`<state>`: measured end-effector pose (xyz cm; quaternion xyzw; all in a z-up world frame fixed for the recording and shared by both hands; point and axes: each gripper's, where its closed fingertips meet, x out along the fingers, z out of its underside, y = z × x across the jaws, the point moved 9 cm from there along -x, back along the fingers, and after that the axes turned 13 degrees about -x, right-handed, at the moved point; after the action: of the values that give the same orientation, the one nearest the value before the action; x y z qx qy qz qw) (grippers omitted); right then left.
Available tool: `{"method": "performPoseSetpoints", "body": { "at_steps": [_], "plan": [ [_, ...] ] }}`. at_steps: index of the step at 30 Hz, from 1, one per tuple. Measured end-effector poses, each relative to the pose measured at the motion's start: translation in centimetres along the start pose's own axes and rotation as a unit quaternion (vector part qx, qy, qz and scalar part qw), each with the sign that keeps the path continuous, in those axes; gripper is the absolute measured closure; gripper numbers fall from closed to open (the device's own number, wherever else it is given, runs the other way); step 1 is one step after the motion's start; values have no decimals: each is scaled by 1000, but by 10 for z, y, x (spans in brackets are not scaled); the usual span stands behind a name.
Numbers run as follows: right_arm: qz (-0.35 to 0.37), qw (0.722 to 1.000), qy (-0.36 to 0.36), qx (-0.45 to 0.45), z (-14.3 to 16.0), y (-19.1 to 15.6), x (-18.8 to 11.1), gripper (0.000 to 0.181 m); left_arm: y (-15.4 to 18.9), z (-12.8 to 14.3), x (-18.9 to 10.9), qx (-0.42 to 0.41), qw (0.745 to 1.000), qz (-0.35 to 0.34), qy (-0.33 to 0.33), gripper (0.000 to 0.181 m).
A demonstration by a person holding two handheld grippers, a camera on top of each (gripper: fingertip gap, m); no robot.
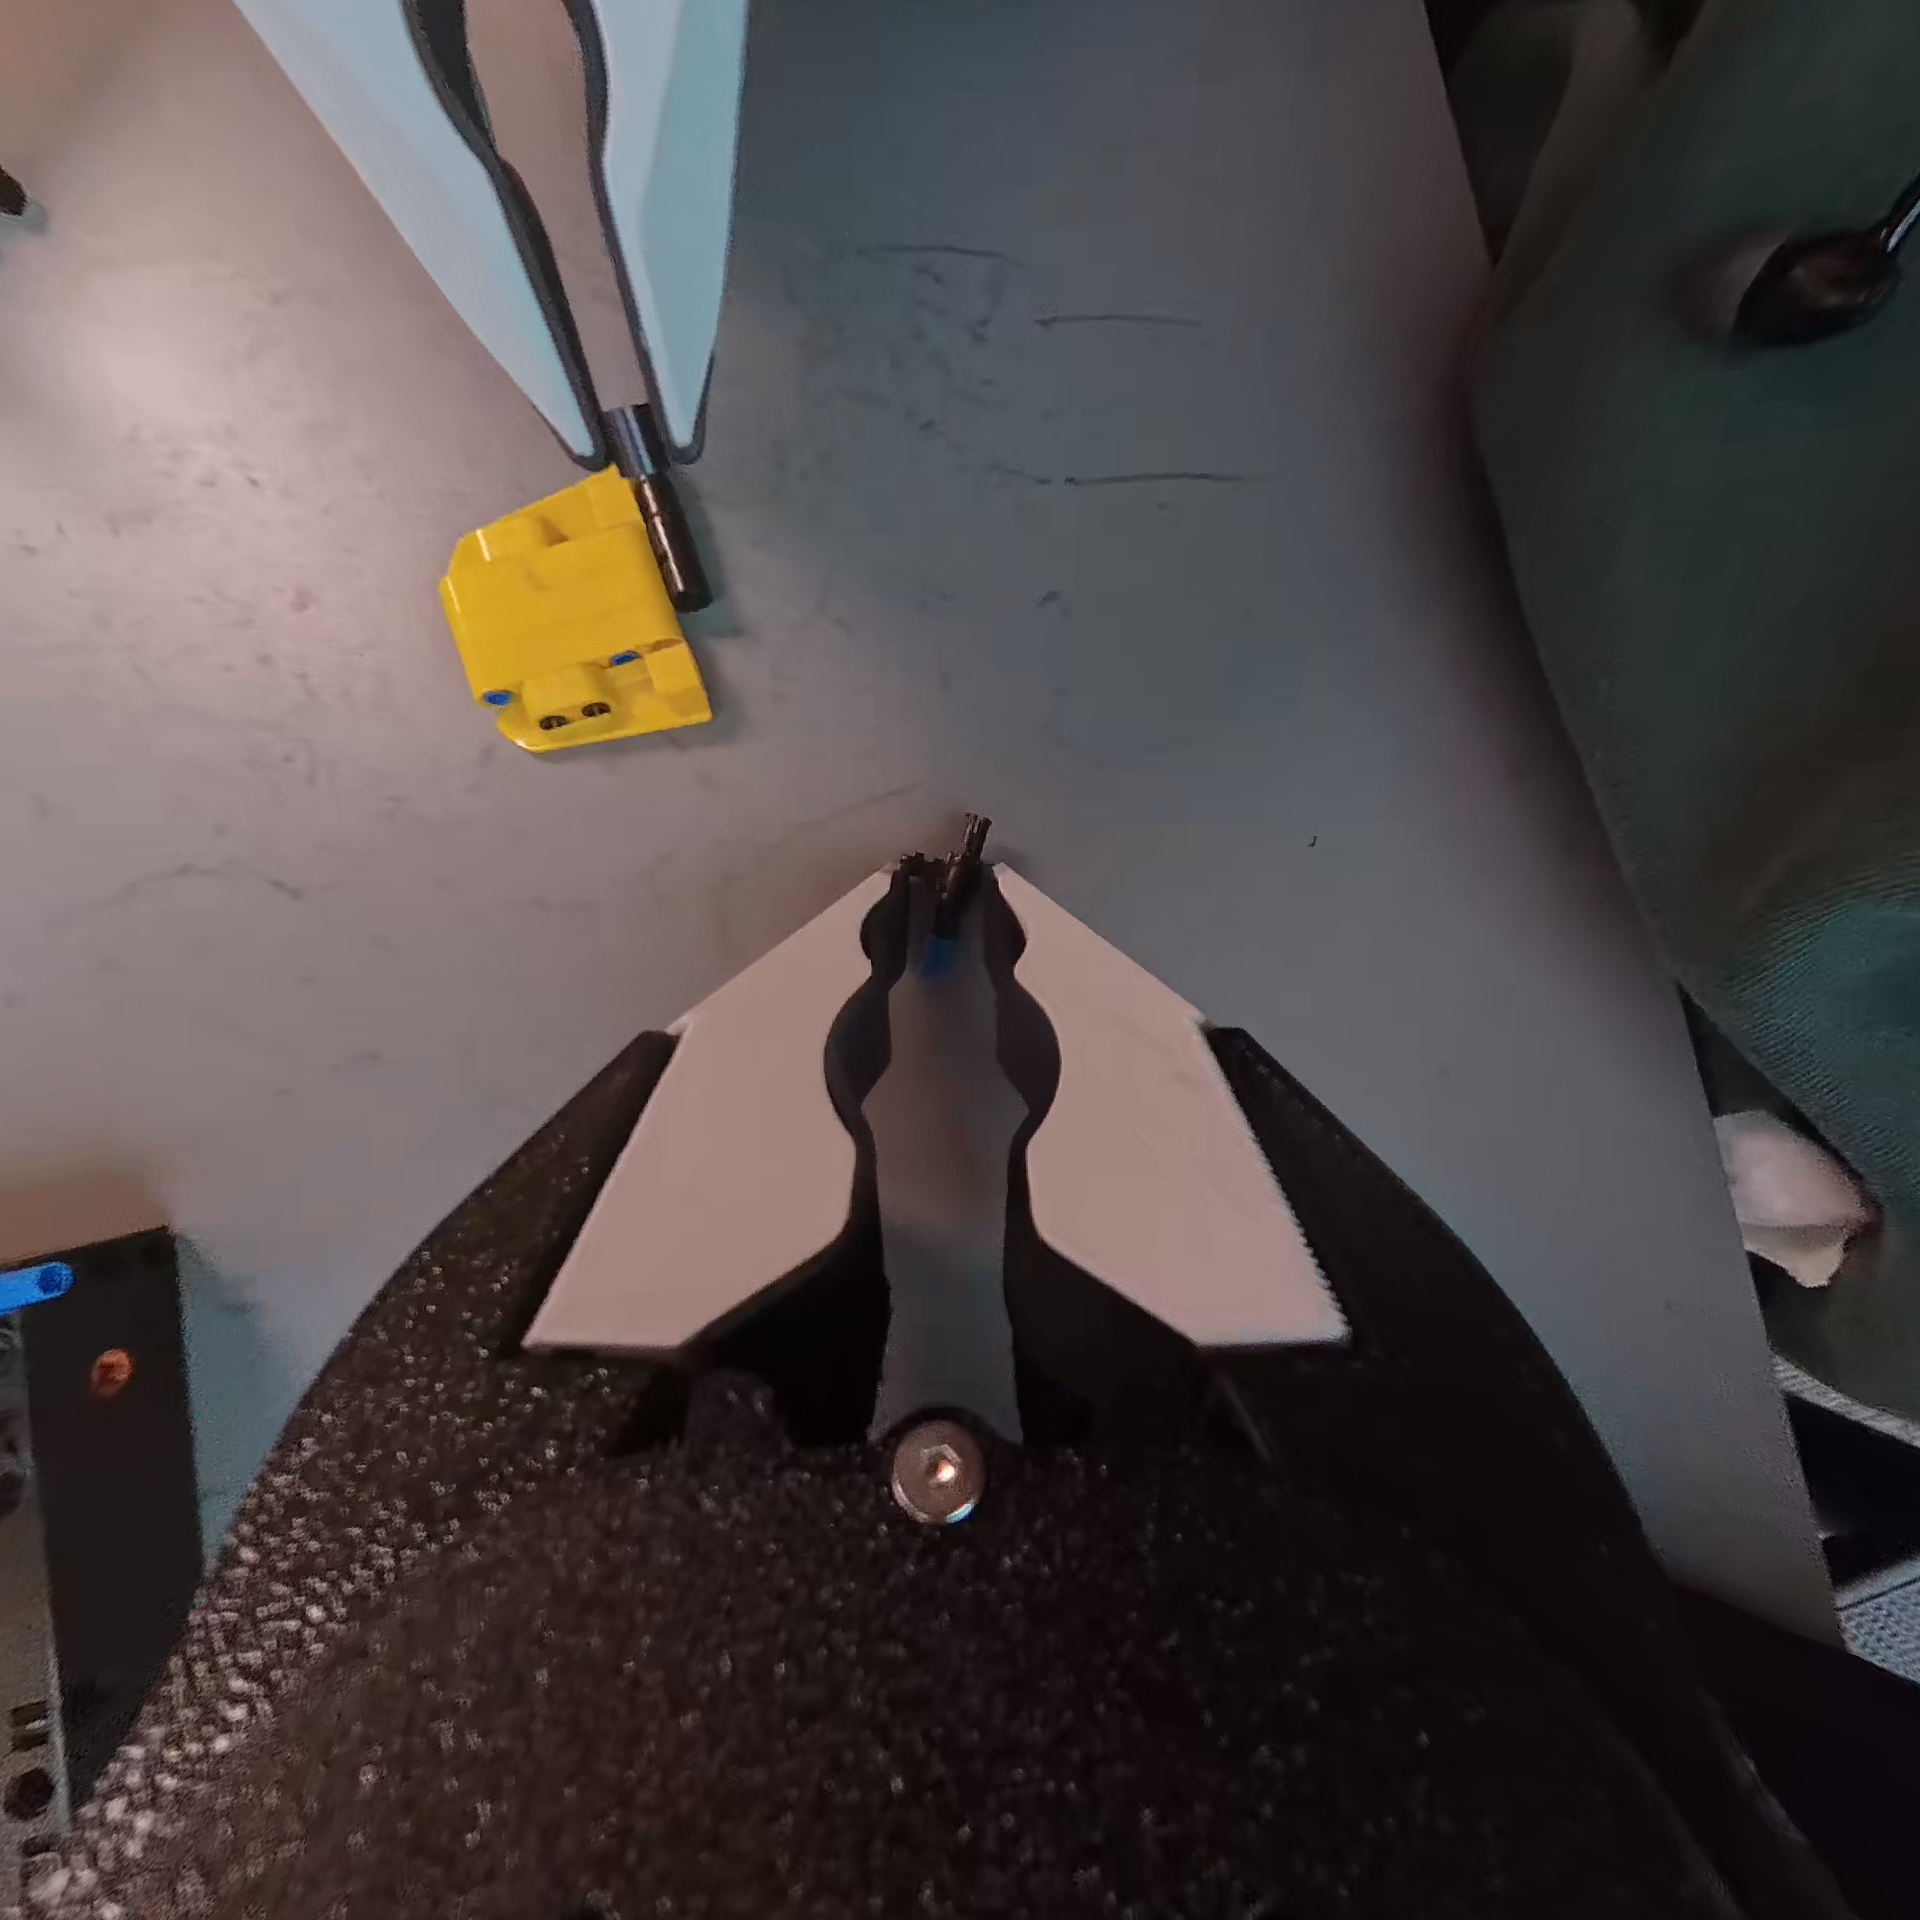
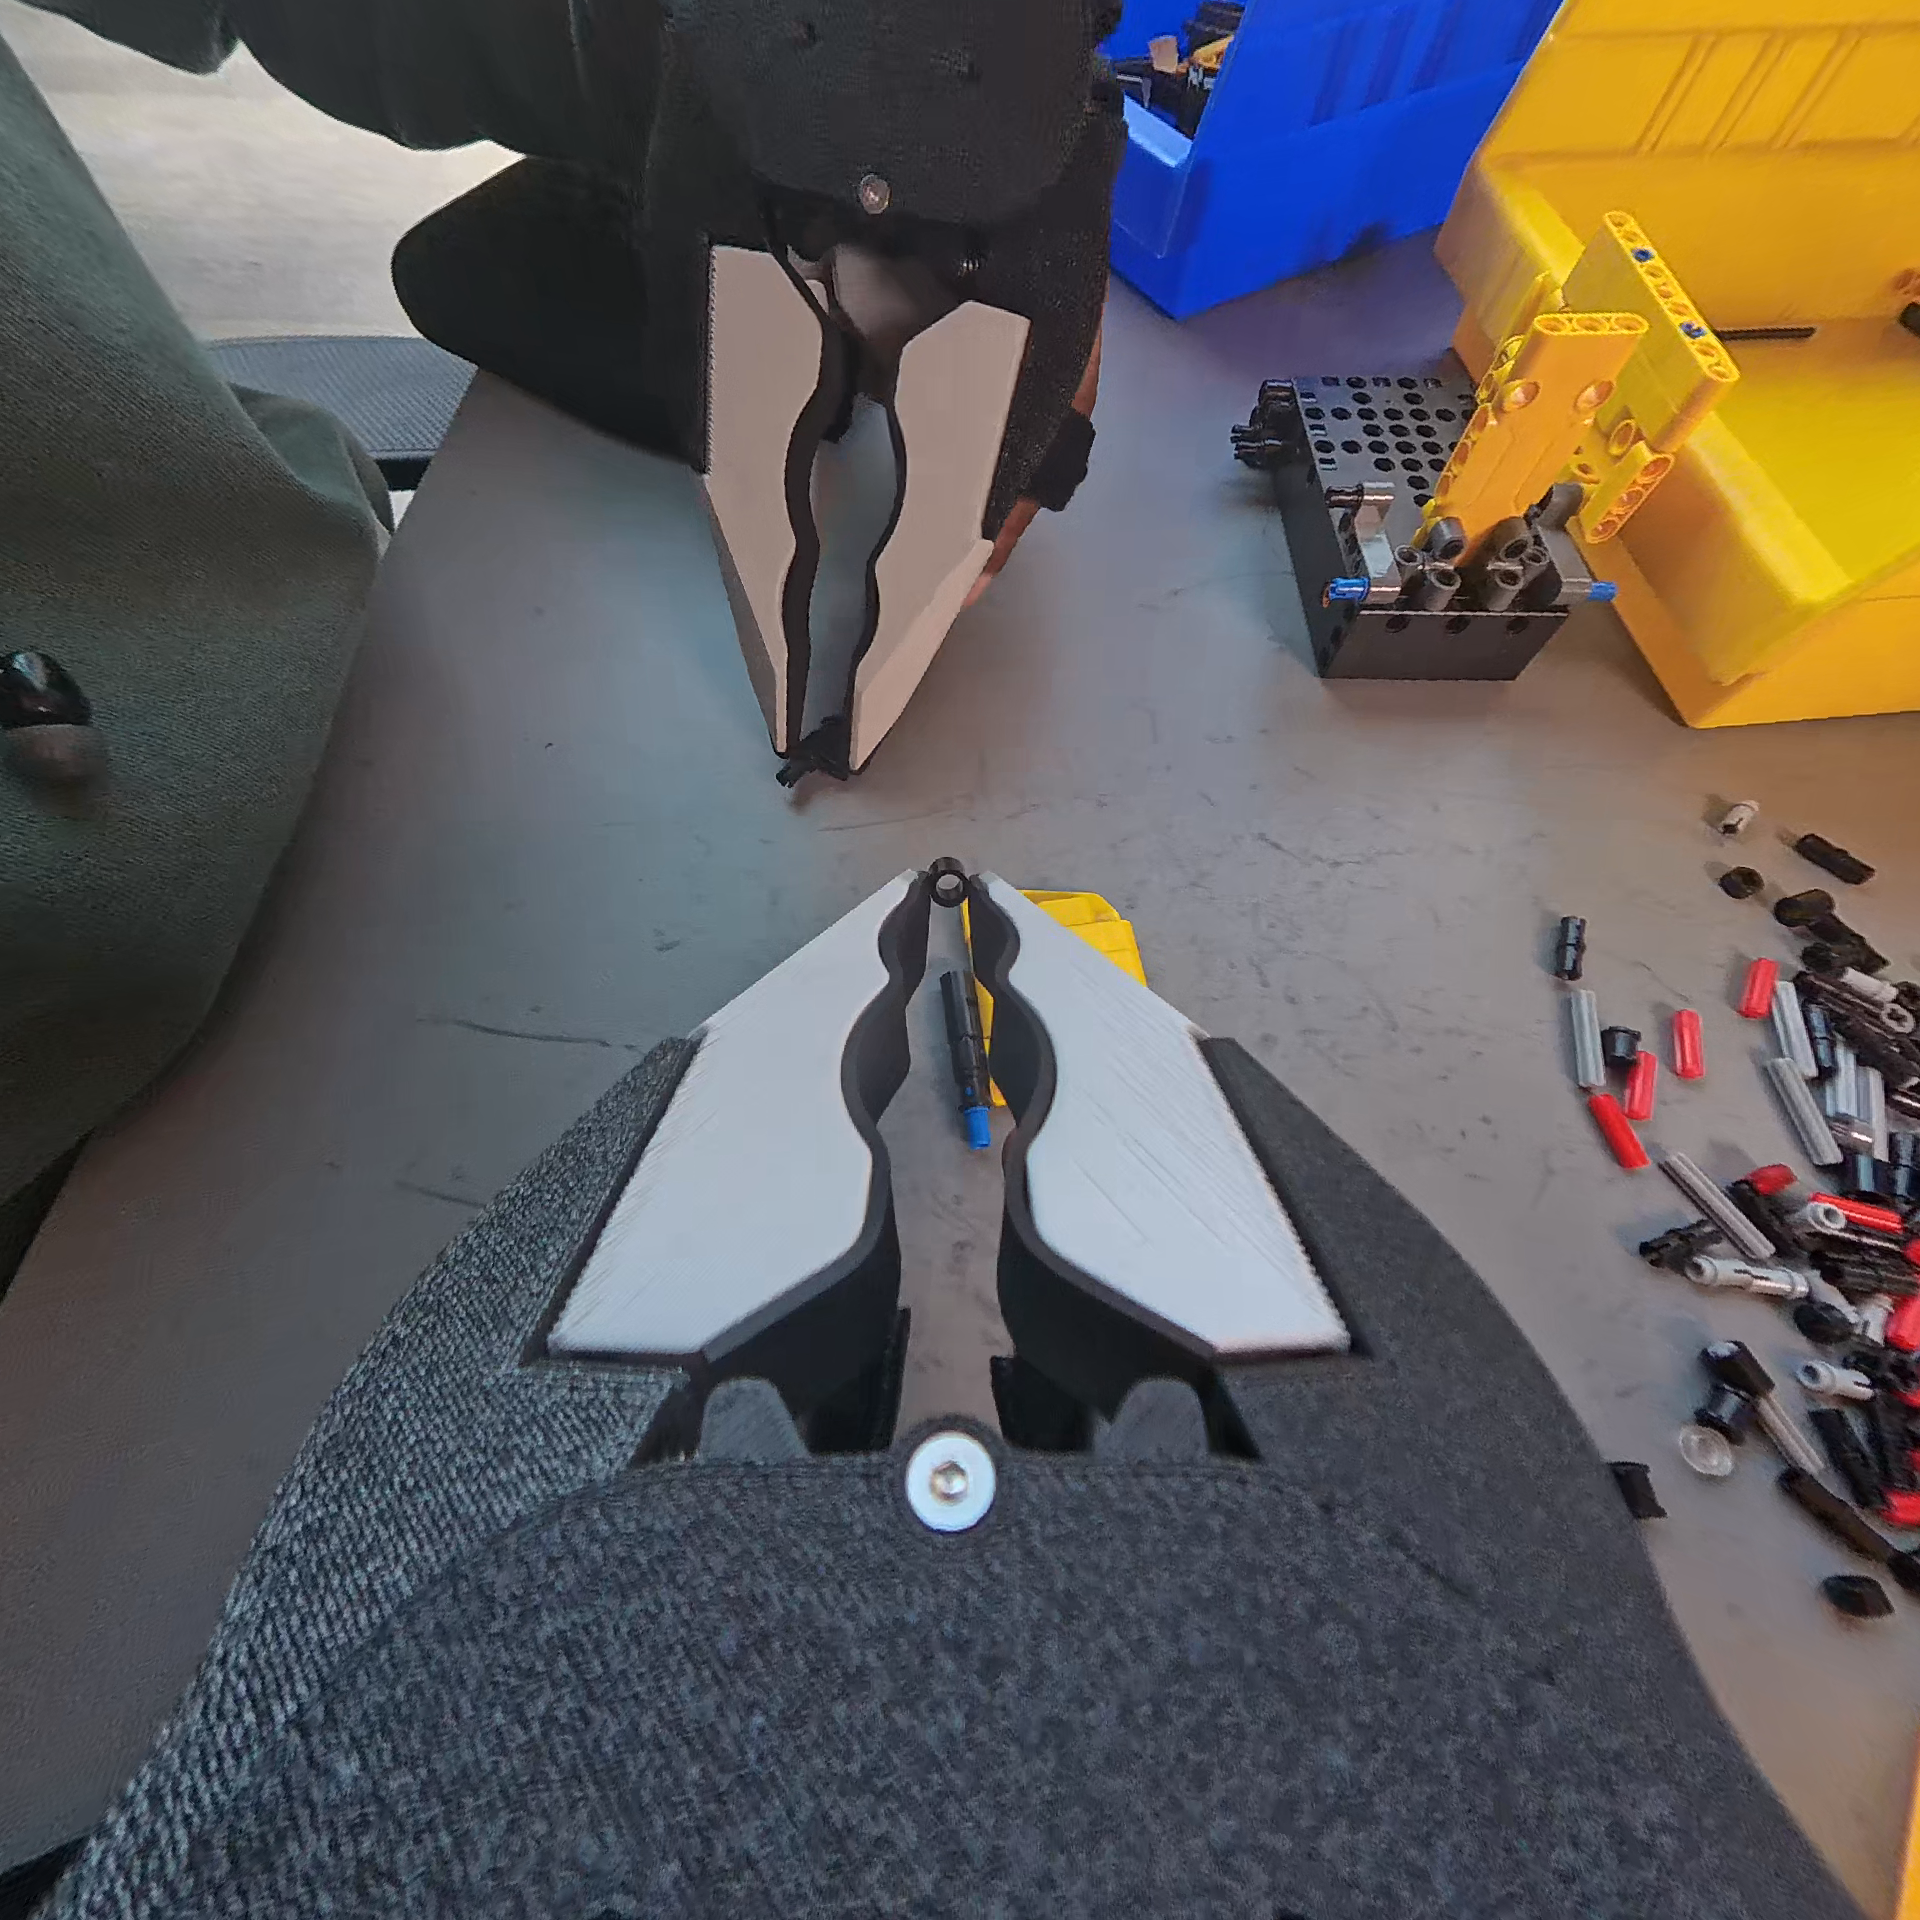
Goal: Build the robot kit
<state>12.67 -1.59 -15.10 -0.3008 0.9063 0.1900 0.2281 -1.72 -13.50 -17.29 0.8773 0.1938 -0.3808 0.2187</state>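
Left wrist view: the left tool (image 1: 951,868), frame centre, pinches a small black pin (image 1: 961,868), rigid, light, apt to twist. Right wrist view: the right tool (image 2: 948,883) pinches a black connector (image 2: 947,885) above the yellow block (image 2: 1086,925) on the counter (image 2: 623,935).

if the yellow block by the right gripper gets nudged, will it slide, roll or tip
The yellow block would probably slide rather than roll: it looks boxy and lies flat on the grey table. It looks like hard plastic, so likely stiff and light. The black pin held in the right gripper lies alongside it, so the two may bump.
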Motion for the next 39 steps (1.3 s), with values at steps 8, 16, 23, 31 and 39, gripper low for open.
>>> {"method": "performPoseSetpoints", "body": {
  "at_steps": [8,16,23,31,39],
  "plan": [
    [-14,1000,-1,0,1,-3,3,175,-4,-5,2,-49,998,-25,12,168],
    [-32,999,-7,-20,0,-11,12,174,2,2,-4,-54,996,-61,41,163],
    [-36,999,-11,-17,2,-12,16,175,2,0,3,-30,996,-81,28,171],
    [-25,999,38,-18,-2,-10,13,174,4,6,3,-24,995,-86,52,170],
    [-2,997,74,-7,-3,-4,8,174,8,9,4,-2,992,-104,66,175]
  ]
}}
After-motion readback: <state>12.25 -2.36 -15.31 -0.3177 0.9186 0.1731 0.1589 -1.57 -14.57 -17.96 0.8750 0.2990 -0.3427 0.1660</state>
